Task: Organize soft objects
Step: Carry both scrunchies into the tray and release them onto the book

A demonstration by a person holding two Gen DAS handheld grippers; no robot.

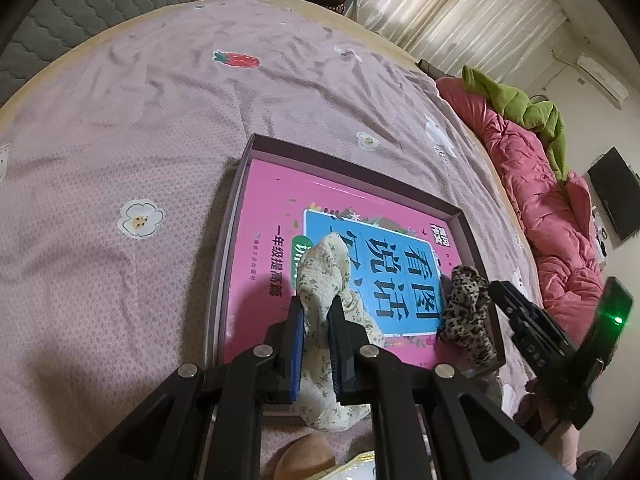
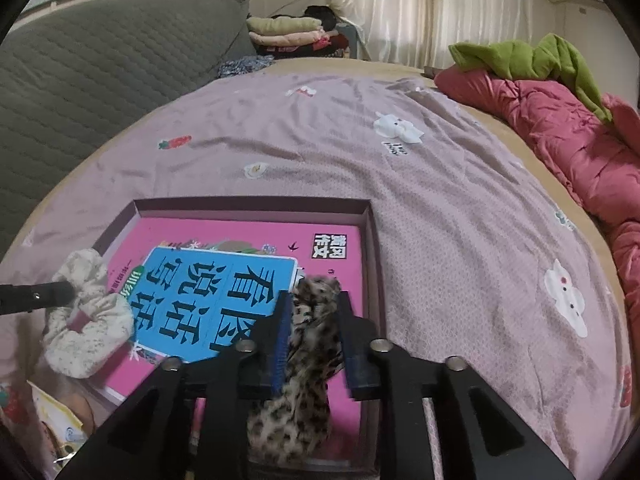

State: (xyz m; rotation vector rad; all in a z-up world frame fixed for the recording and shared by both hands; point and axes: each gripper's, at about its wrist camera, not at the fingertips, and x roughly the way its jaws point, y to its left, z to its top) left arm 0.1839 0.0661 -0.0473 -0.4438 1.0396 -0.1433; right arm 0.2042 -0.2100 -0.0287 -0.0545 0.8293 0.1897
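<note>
A shallow box [image 1: 240, 184] with a pink and blue printed floor lies on the bed; the right wrist view shows its rim [image 2: 370, 248]. My left gripper [image 1: 317, 304] is shut on a cream floral scrunchie [image 1: 326, 264], held over the box's near edge; it shows at the left in the right wrist view [image 2: 86, 320]. My right gripper [image 2: 314, 300] is shut on a leopard-print scrunchie [image 2: 308, 344], over the box's near right part; it shows in the left wrist view [image 1: 466, 308].
The bed has a mauve sheet [image 1: 140, 128] with cartoon prints. A pink quilt [image 2: 568, 148] and a green cloth [image 2: 532, 56] lie along its right side. Folded clothes [image 2: 284, 32] are stacked beyond the bed. A grey quilted headboard [image 2: 80, 64] stands at left.
</note>
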